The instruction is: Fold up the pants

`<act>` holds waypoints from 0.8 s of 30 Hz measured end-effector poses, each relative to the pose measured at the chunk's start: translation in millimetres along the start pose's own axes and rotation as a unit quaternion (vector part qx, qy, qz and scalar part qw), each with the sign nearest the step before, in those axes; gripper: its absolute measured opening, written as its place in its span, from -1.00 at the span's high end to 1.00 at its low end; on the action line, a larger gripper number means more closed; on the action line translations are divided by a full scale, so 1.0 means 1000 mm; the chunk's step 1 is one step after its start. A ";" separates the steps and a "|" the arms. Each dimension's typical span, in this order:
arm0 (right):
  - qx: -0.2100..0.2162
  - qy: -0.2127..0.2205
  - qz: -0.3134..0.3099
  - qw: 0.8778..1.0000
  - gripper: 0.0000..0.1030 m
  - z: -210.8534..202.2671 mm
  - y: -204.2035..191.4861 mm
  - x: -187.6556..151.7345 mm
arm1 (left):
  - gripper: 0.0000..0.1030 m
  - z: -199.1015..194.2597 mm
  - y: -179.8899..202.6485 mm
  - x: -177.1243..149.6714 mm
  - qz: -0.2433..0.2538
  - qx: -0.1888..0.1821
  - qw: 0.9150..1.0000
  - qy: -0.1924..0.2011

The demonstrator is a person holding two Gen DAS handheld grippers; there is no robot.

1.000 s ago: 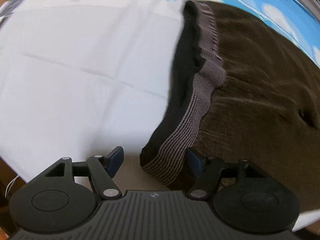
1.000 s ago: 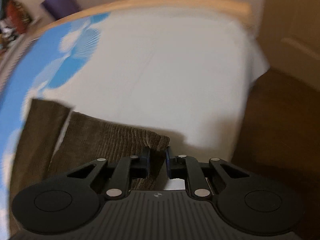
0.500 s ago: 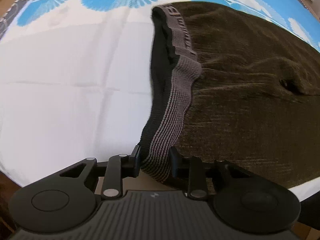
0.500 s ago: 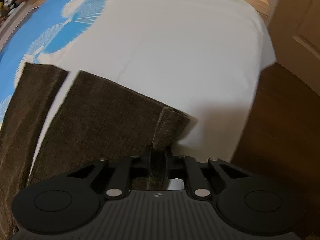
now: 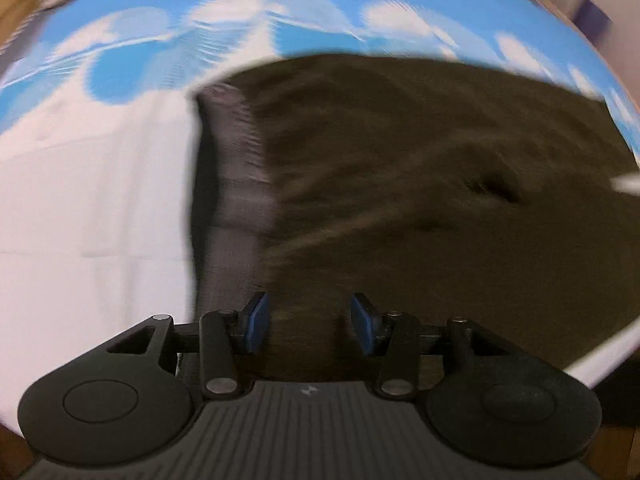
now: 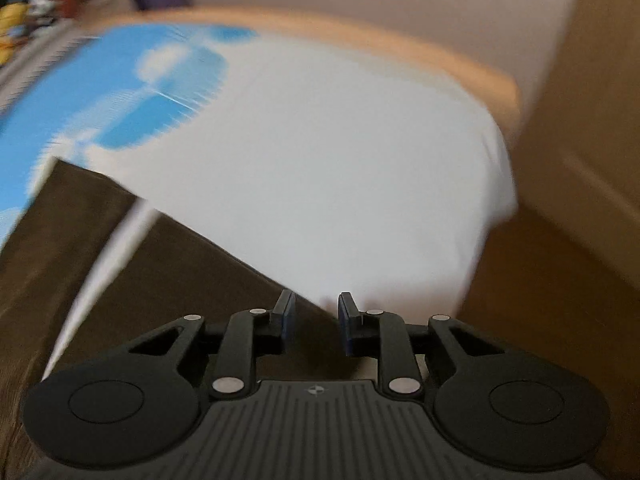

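Dark brown corduroy pants (image 5: 420, 184) lie flat on the bed, their grey ribbed waistband (image 5: 236, 184) at the left in the left wrist view. My left gripper (image 5: 307, 328) is open, its blue pads apart over the near waist corner. In the right wrist view the two pant legs (image 6: 168, 280) lie side by side with a white gap between them. My right gripper (image 6: 312, 320) is open over the near leg's hem corner. Both views are blurred by motion.
The bed has a white sheet (image 6: 340, 168) and a blue-and-white patterned cover (image 5: 280, 20). A wooden bed edge (image 6: 400, 44), brown floor (image 6: 540, 300) and a door (image 6: 600, 120) lie to the right. Clutter sits at the far left (image 6: 24, 12).
Both grippers have opened and let go of the pants: the left released the waistband, the right released the leg hem. The pants now lie flatter and both cameras are moving.
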State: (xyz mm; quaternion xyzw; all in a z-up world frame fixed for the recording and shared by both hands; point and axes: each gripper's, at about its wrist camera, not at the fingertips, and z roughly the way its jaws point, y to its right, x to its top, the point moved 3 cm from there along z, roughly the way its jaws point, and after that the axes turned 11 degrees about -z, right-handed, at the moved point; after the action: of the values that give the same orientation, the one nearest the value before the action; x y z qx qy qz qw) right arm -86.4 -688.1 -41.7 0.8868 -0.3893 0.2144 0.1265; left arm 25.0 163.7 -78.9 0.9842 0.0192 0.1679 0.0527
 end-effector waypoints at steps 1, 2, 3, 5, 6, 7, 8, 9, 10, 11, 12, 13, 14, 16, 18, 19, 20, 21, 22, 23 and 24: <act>0.017 0.009 -0.014 1.000 0.41 -0.003 -0.008 0.001 | 0.03 0.010 0.006 -0.002 0.014 0.004 1.000 -0.016; 0.040 0.010 -0.032 0.999 0.27 -0.005 -0.018 0.000 | 0.03 0.022 0.010 -0.007 0.027 0.014 0.999 -0.039; 0.062 0.003 -0.047 0.997 0.21 -0.006 -0.026 -0.001 | 0.02 0.032 0.012 -0.013 0.038 0.026 0.997 -0.061; 0.110 -0.039 -0.082 0.990 0.06 0.002 -0.046 -0.011 | -0.09 0.044 0.021 -0.025 0.075 0.046 0.993 -0.076; 0.124 -0.071 -0.099 0.985 0.06 0.008 -0.053 -0.017 | -0.10 0.042 0.026 -0.024 0.089 0.049 0.992 -0.072; 0.125 -0.110 -0.112 0.980 0.06 0.016 -0.061 -0.026 | -0.10 0.038 0.027 -0.021 0.084 0.044 0.993 -0.068; 0.114 -0.140 -0.119 0.976 0.07 0.022 -0.064 -0.034 | -0.10 0.033 0.026 -0.018 0.073 0.037 0.995 -0.060; 0.102 -0.145 -0.120 0.977 0.08 0.025 -0.064 -0.036 | -0.10 0.027 0.025 -0.012 0.060 0.028 0.997 -0.043; 0.098 -0.129 -0.120 0.979 0.08 0.021 -0.064 -0.031 | -0.10 0.020 0.023 -0.006 0.048 0.022 0.998 -0.023; 0.097 -0.104 -0.124 0.982 0.08 0.015 -0.066 -0.025 | -0.10 0.011 0.020 0.002 0.029 0.015 0.999 0.001; 0.096 -0.075 -0.131 0.984 0.08 0.007 -0.070 -0.018 | -0.10 0.002 0.017 0.008 0.011 0.010 1.000 0.019; 0.096 -0.041 -0.141 0.984 0.08 -0.004 -0.075 -0.011 | -0.10 -0.005 0.013 0.015 -0.011 0.003 0.999 0.040; 0.102 -0.013 -0.148 0.984 0.08 -0.013 -0.081 -0.006 | -0.10 -0.009 0.012 0.022 -0.029 -0.002 0.998 0.058; 0.130 0.028 -0.154 0.979 0.08 -0.030 -0.091 0.000 | -0.10 -0.020 0.009 0.035 -0.060 -0.003 0.994 0.096; 0.164 0.052 -0.158 0.972 0.08 -0.044 -0.106 0.003 | -0.09 -0.026 0.006 0.045 -0.081 -0.006 0.988 0.128; 0.181 0.066 -0.161 0.968 0.08 -0.052 -0.116 0.005 | -0.09 -0.029 0.006 0.049 -0.090 -0.004 0.986 0.142; 0.192 0.079 -0.166 0.964 0.08 -0.059 -0.125 0.007 | -0.09 -0.024 0.011 0.060 -0.095 -0.001 0.984 0.150; 0.200 0.094 -0.173 0.960 0.08 -0.066 -0.136 0.010 | -0.09 -0.024 0.013 0.063 -0.099 0.003 0.982 0.161; 0.207 0.106 -0.179 0.956 0.08 -0.070 -0.149 0.011 | -0.09 -0.024 0.015 0.066 -0.100 0.009 0.981 0.168; 0.217 0.122 -0.183 0.951 0.09 -0.078 -0.160 0.012 | -0.08 -0.024 0.017 0.070 -0.100 0.013 0.980 0.174; 0.226 0.136 -0.186 0.946 0.11 -0.086 -0.170 0.013 | -0.08 -0.026 0.019 0.074 -0.100 0.015 0.979 0.179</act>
State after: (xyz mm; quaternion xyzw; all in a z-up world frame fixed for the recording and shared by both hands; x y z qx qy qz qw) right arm 23.6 -549.5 30.1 0.9111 -0.1378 0.3882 0.0121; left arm 86.4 151.2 -28.2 0.9319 0.1293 0.3353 0.0499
